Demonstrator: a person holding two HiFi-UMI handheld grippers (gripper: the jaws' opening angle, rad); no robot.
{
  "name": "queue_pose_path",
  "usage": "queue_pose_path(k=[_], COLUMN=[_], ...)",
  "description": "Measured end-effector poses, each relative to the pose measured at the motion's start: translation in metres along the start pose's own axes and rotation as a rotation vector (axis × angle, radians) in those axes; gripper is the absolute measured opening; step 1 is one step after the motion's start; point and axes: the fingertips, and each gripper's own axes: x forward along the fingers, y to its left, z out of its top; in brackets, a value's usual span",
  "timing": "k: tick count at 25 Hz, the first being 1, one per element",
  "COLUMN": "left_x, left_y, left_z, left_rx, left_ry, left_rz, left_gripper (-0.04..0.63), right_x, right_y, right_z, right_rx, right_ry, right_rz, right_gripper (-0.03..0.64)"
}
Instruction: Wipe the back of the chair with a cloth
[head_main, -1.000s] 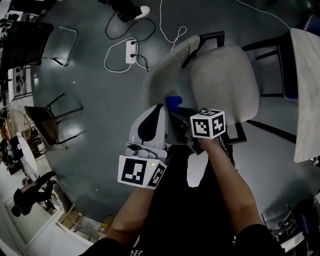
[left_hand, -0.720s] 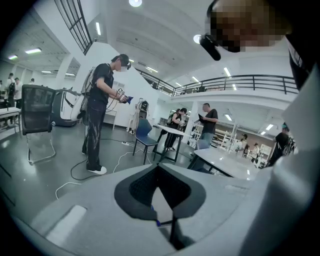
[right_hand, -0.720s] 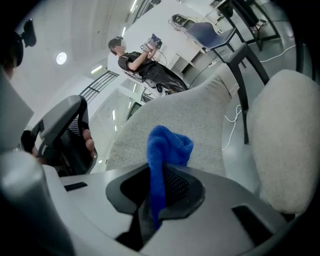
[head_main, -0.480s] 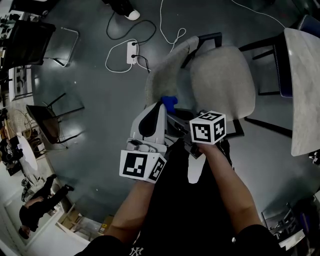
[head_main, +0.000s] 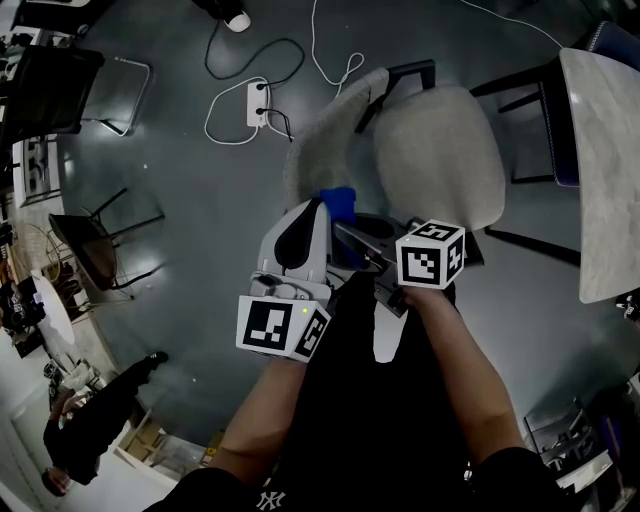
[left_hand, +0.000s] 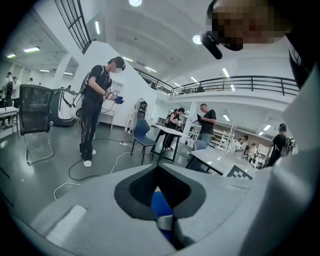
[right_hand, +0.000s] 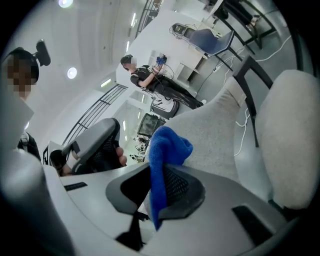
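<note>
Just ahead of both grippers, the chair back (head_main: 325, 145) stands with its long edge running away from the person, seat to its right. The right gripper (right_hand: 160, 192) pinches the blue cloth (right_hand: 166, 147), which hangs just short of the back's near end; judged next move: forward and left onto the rear face. The left gripper (left_hand: 161, 202) has its jaws drawn together; blue shows at the slit; grip on it unclear.

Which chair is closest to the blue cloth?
The light grey padded chair, right beside the small blue cloth; the black chairs stand far off.
</note>
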Motion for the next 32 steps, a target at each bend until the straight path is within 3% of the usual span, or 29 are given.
queue_pose_path(k=[6,19,25,32], left_x=[0.01,0.028,0.031,0.031], left_y=[-0.006,-0.016,-0.019,-0.017], left_z=[-0.014,-0.039,-0.039,-0.041], left_rx=[-0.003,0.025,0.023,0.013], left_ry=[0.024,0.034,0.02,0.017], left_rz=[-0.02,-0.048,-0.05,-0.038], left_gripper=[0.008,0.008,0.008,0.008], right_x=[-0.027,-0.036,-0.019,-0.01], right_y=[-0.058,-0.169,-0.193,-0.177], right_z=[-0.007,-0.072,-0.097,-0.101], right_rx=[-0.099,-0.056,-0.006,-0.014], right_ry=[0.068,0.253,0.381,0.439], right_rz=[-0.168,-0.347,-0.34,-0.277], right_gripper=[0.06,0.06,0.06,0.06])
